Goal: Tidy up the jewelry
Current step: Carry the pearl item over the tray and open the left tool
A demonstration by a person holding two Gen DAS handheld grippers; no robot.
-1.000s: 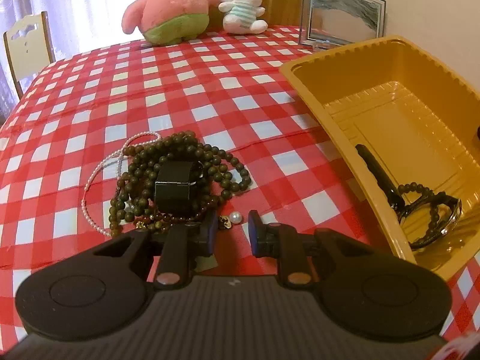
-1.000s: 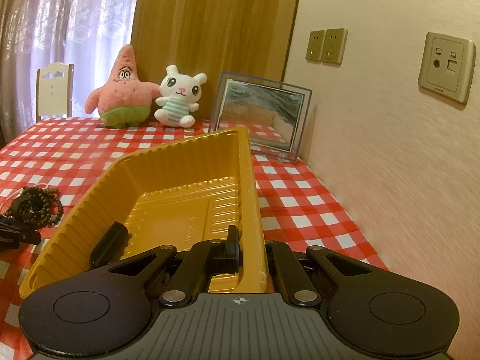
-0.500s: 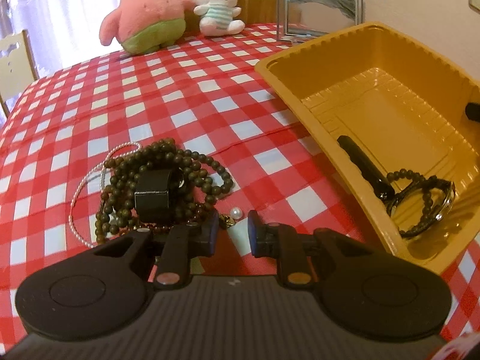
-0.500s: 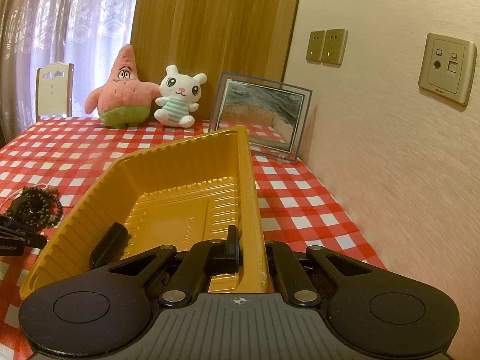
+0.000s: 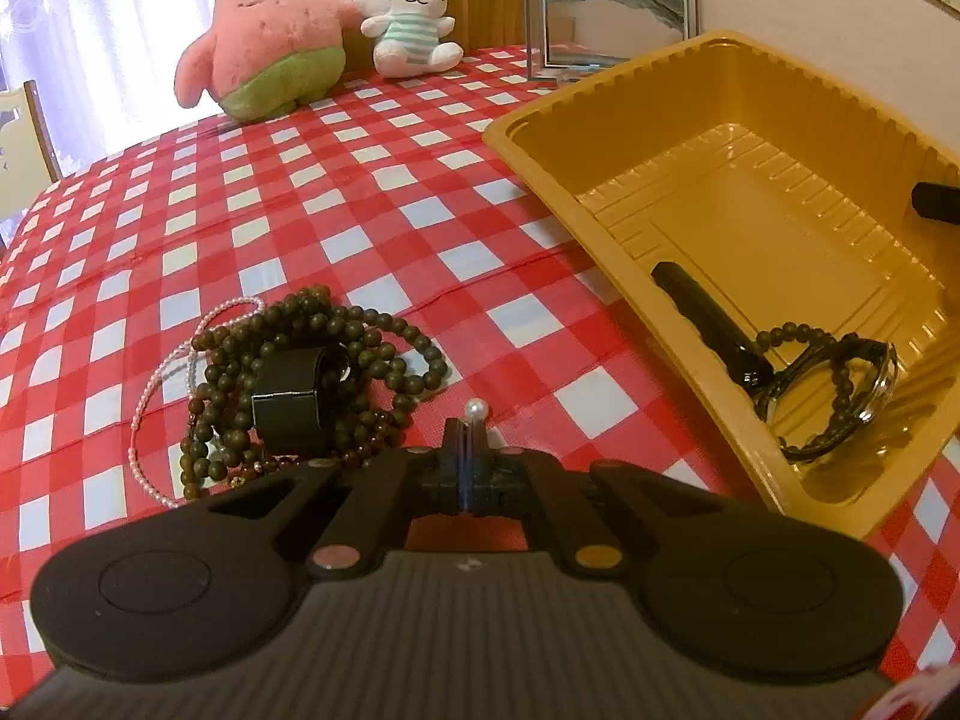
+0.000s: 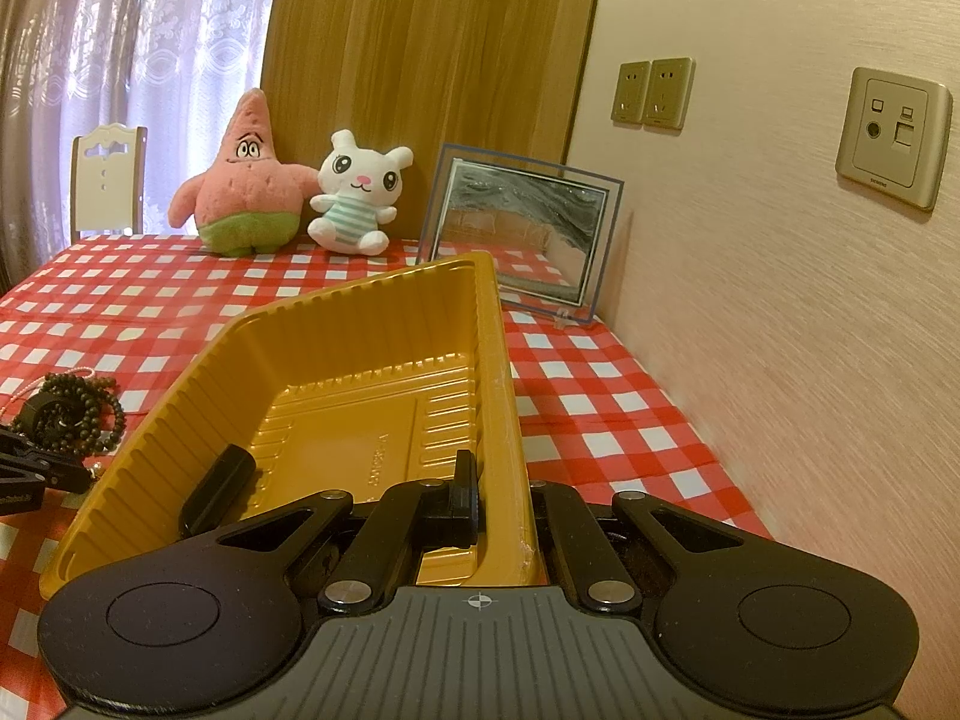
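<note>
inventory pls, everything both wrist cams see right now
tray: 1, yellow, table's right side
watch: 1, black, with a dark bead bracelet in the tray's near corner
bead strands: tangled pile, dark brown, on the cloth left of the tray
black band: 1, on that pile
thin pink bead string: 1, pile's left edge
pearl piece: 1, white, at left gripper's tips
plush toys: 2, pink star and white bunny, far edge
picture frame: 1, clear, by the wall
chair: 1, white, behind table
wall plates: 3, gold
left gripper: shut on pearl piece
right gripper: clamped on tray rim

L tool [image 5: 465, 432] blk, ribbed grey base | R tool [image 6: 498, 492] blk, silver screws, crosshair mark
</note>
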